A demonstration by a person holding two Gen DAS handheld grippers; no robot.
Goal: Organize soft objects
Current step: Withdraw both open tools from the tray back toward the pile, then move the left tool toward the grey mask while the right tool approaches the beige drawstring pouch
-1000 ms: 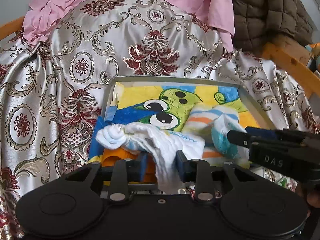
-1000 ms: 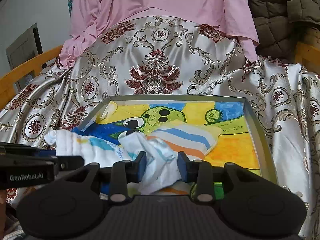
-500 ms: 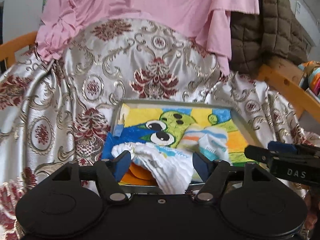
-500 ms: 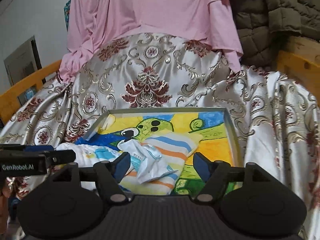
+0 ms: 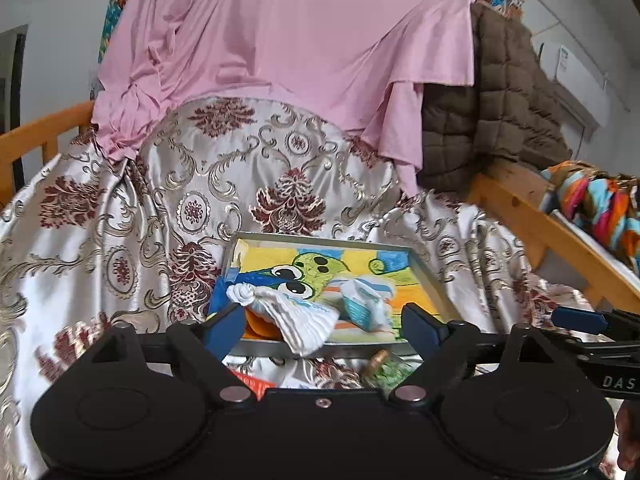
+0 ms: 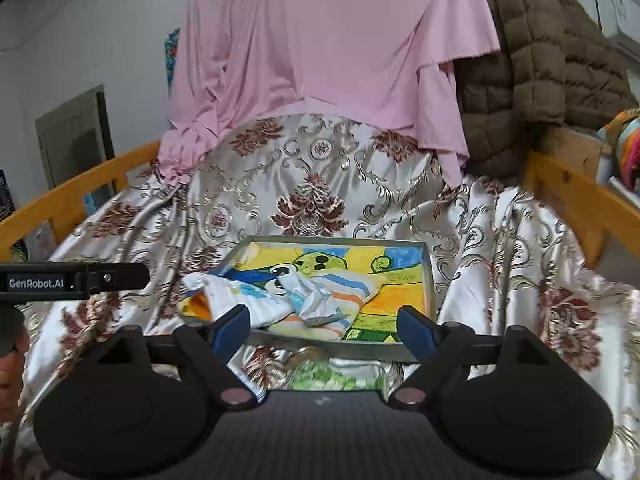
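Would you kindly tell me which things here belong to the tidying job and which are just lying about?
Job:
white cloth
striped cloth
tray

Lying about:
pink garment
brown quilted jacket
patterned bedcover
colourful bundle

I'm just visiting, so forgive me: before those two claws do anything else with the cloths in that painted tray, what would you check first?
1. Left gripper empty: ok, its jaws have just been opening, nothing between the pads.
2. Right gripper empty: ok, its jaws have just been opening, wide and clear.
3. White cloth fully inside the tray: not ok, one end hangs over the near rim.
4. Striped cloth inside the tray: ok, but crumpled, not folded.
5. Tray sitting level on the patterned bedspread: cannot tell.
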